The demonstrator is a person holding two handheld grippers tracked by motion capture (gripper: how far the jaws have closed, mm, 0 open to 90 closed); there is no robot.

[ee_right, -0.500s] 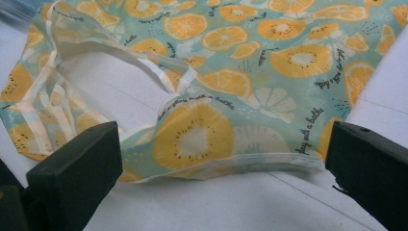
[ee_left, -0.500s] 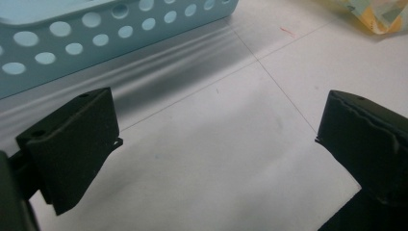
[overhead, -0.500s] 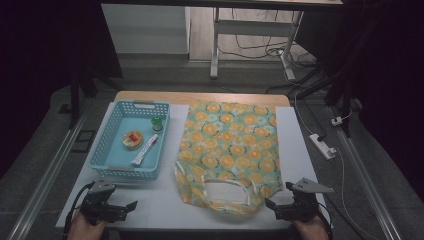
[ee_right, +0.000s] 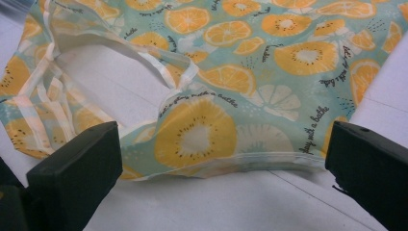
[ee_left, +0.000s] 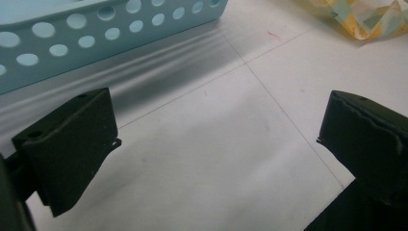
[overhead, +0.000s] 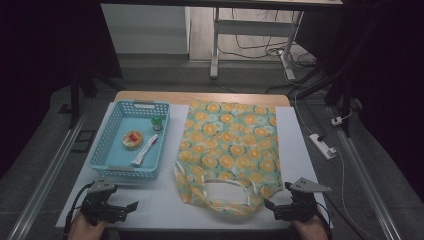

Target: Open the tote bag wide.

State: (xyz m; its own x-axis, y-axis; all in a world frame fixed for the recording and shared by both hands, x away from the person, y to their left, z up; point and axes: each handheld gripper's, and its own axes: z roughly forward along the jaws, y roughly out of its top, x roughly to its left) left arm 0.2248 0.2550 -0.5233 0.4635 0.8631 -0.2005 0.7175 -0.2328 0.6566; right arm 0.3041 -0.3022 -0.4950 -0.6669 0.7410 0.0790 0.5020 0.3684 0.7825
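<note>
A cloth tote bag (overhead: 230, 150) with an orange-slice print lies flat on the white table (overhead: 160, 200), its white handles (overhead: 227, 192) toward me. Left of it stands a light blue perforated basket (overhead: 107, 142) holding a small green-capped bottle (overhead: 158, 123), a round item with a red centre (overhead: 133, 139) and a white tube (overhead: 145, 150). My left gripper (overhead: 131, 206) rests open near the front edge, just below the basket (ee_left: 96, 33), nothing between its jaws. My right gripper (overhead: 269, 205) sits open at the bag's front right corner, and the bag's hem (ee_right: 202, 139) lies just ahead of its jaws.
A white power strip (overhead: 322, 146) with cables lies on the floor to the right of the table. Table legs and cables stand beyond the far edge. Bare white tabletop (ee_left: 216, 144) stretches between the two grippers.
</note>
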